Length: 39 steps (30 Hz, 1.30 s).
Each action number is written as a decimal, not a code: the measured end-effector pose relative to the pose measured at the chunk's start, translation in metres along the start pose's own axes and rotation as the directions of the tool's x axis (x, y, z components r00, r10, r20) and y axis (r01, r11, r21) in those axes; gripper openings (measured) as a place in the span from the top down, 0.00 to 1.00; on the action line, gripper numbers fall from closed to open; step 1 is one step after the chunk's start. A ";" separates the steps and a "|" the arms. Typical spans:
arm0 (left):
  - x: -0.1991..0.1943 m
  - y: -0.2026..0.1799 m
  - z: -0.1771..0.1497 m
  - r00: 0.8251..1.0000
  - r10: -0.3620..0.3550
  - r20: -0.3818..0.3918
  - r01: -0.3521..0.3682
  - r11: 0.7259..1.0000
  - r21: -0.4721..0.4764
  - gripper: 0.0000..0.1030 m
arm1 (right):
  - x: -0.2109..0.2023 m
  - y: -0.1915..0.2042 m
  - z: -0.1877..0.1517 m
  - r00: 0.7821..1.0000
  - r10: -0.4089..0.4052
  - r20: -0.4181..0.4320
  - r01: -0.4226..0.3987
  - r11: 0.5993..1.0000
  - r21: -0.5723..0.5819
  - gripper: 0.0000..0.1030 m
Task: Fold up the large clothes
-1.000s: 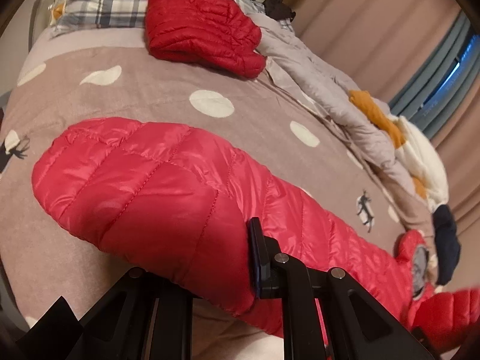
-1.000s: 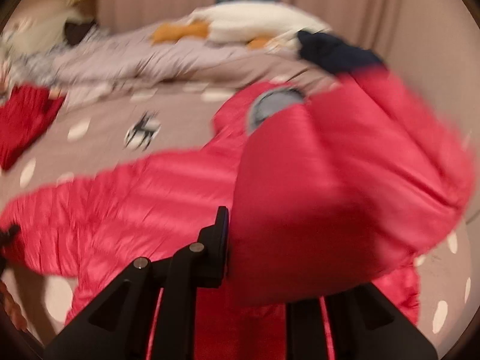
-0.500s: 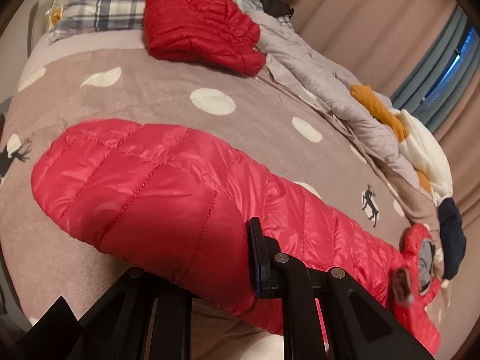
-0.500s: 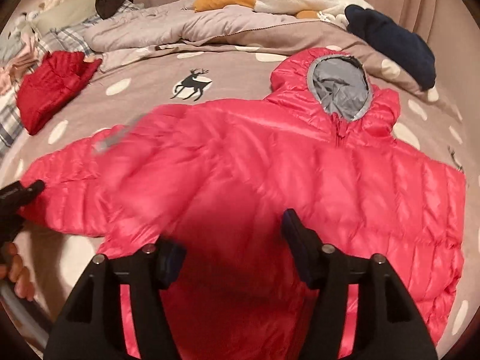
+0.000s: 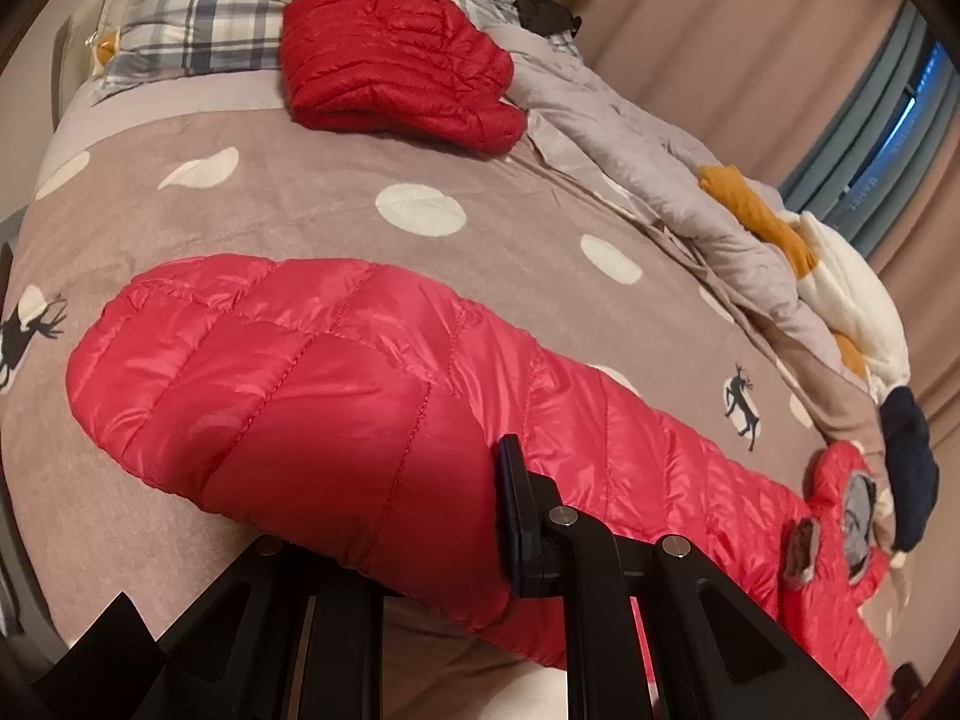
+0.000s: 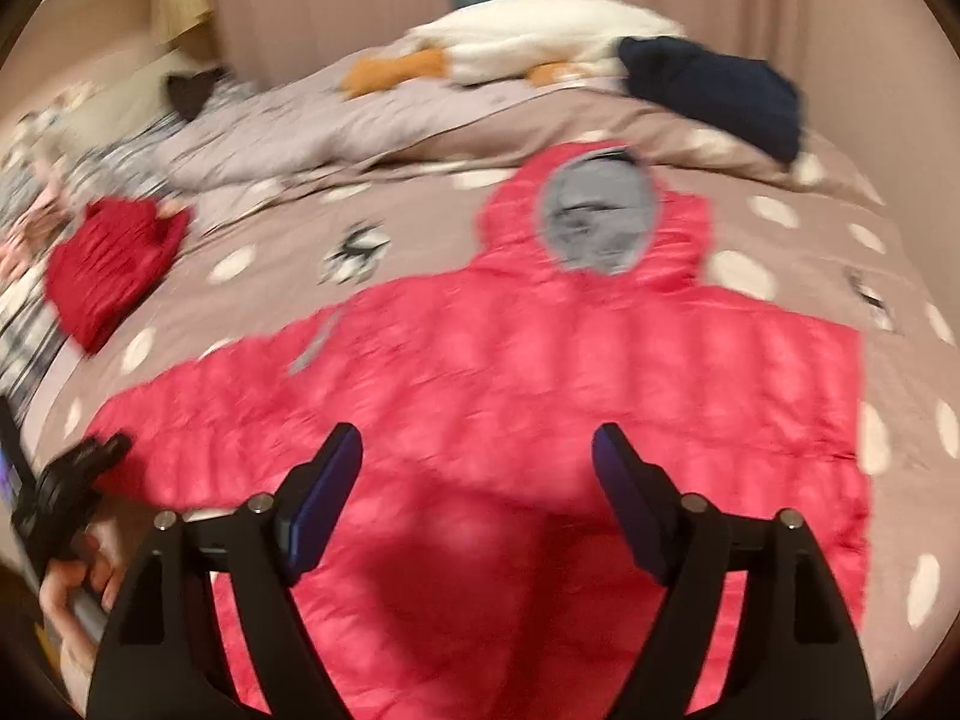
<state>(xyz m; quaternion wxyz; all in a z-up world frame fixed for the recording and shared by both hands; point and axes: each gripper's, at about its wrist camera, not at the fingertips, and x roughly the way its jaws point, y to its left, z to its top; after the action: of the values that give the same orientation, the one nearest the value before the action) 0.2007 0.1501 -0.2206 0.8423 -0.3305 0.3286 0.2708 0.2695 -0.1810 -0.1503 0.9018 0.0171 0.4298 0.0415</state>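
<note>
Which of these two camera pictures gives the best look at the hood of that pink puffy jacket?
The right wrist view: the hood faces the camera, its grey lining in full sight above the spread pink jacket, though motion blur softens it. The left wrist view catches the hood only small and squeezed at the far right edge, seen side-on.

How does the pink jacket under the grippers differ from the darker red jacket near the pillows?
The pink jacket lies spread flat with its grey-lined hood showing; the red jacket is folded into a compact bundle. The pink one is lighter and glossier, the red one deeper. The left hand-held gripper clamps the pink jacket's sleeve; nothing touches the red one. Both are quilted puffers on the bed.
</note>
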 end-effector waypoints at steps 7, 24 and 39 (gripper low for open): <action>0.002 -0.003 -0.003 1.000 0.017 0.006 -0.018 0.999 0.037 0.87 | 0.004 -0.046 0.013 0.980 -0.198 0.020 0.197 0.979 0.051 0.16; 0.007 -0.013 -0.006 0.996 0.081 0.028 -0.083 0.993 0.089 0.87 | 0.077 -0.136 -0.023 0.924 -0.366 -0.113 0.378 0.918 0.122 0.06; 0.000 -0.042 -0.019 0.990 0.111 0.084 -0.123 0.980 0.159 0.87 | 0.090 -0.141 -0.026 0.936 -0.335 -0.106 0.346 0.930 0.122 0.00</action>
<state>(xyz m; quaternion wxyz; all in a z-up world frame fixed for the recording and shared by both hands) 0.2219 0.1095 -0.2151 0.8607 -0.2302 0.3371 0.3043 0.3143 -0.3139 -0.2453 0.8733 0.0035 0.4652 -0.1449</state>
